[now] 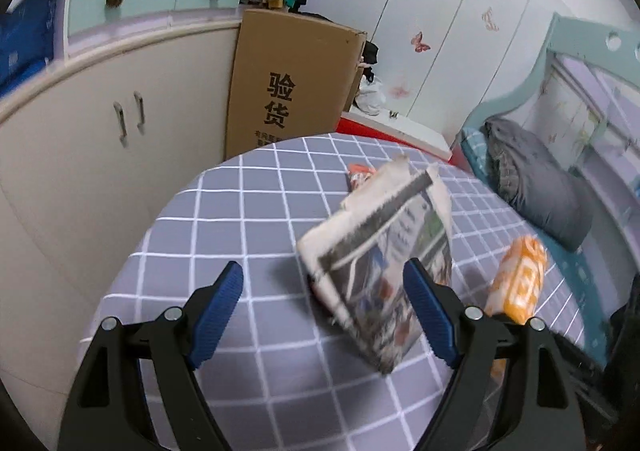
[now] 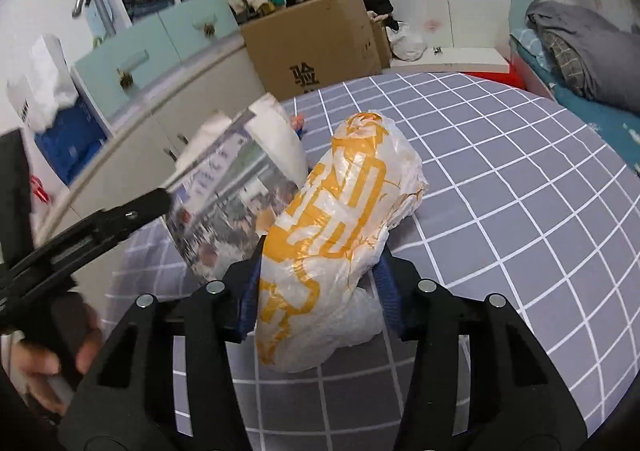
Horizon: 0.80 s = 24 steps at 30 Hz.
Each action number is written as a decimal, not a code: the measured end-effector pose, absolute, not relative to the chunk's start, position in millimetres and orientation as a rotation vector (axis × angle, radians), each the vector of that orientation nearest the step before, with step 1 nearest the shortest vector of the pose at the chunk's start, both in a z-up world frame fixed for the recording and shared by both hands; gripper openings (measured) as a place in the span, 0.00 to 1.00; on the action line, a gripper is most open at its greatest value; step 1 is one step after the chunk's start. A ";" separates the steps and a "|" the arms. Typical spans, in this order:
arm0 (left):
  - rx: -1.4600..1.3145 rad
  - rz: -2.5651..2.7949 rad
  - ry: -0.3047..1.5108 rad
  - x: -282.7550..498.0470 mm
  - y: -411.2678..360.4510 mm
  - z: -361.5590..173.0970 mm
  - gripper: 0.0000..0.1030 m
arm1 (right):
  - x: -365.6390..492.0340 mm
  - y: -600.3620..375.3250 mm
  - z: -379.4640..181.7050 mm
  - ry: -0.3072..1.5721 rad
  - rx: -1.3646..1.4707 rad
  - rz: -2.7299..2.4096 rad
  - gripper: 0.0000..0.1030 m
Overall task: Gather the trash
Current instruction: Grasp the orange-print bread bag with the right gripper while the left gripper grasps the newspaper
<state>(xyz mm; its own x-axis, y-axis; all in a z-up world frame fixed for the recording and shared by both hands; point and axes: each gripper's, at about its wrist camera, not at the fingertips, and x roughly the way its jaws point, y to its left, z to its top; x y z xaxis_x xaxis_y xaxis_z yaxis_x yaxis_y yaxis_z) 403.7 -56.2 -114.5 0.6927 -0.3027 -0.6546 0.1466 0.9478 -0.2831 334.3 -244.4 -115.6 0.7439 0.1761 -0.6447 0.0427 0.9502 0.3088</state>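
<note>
Here the right gripper is clenching its blue pads on the orange-and-white plastic bag, which is bulging out between and above the fingers while its lower end is resting on the checked tablecloth. The left gripper is standing released, its pads wide apart with nothing pressed between them, and it is reaching toward the folded newspaper bundle; one pad is sitting in front of the bundle's near face, though whether it is touching I cannot tell. The bundle is lying tilted just beside the bag, on the bag's left in the right wrist view, and a small orange wrapper is showing beyond the bundle, farther from the bag. Collecting is looking barely begun: one piece is being gripped, none is put away. No bin is showing; the cardboard box is standing well behind the bag, its contents hidden.
</note>
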 end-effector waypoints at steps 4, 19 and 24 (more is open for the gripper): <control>-0.270 -0.254 0.775 417.3 -59.9 -121.7 0.78 | 337.0 -247.0 -114.1 0.718 0.331 0.084 0.48; -0.215 -0.331 0.723 401.2 -82.5 -107.7 0.15 | 326.4 -251.5 -109.1 0.665 0.346 0.092 0.48; -0.145 -0.392 0.657 364.3 -103.2 -85.7 0.06 | 312.4 -248.2 -99.1 0.630 0.314 0.074 0.47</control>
